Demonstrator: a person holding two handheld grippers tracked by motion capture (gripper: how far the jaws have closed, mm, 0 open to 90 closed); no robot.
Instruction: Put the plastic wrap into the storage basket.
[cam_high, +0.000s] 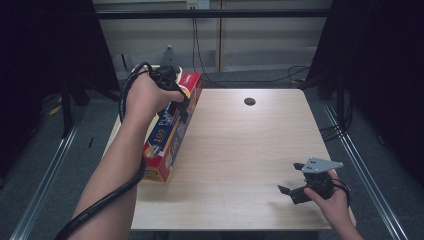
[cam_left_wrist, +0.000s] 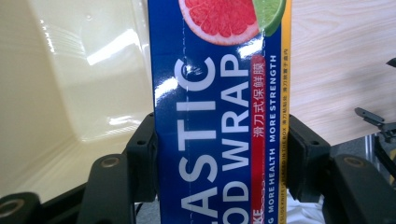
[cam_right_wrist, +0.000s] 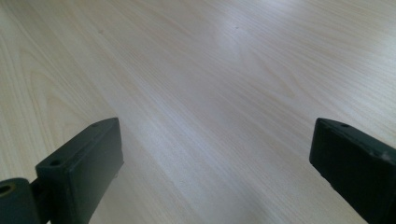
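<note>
Left gripper clamping the plastic wrap box

Its jaws are pinching the box's sides at left of the table; the right gripper, lower right, is gaping wide, holding nothing.

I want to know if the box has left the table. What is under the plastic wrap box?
The plastic wrap box is clamped by the left gripper and tilted; its near end appears to rest on the wooden table. Whether its far end touches anything is hidden.
</note>
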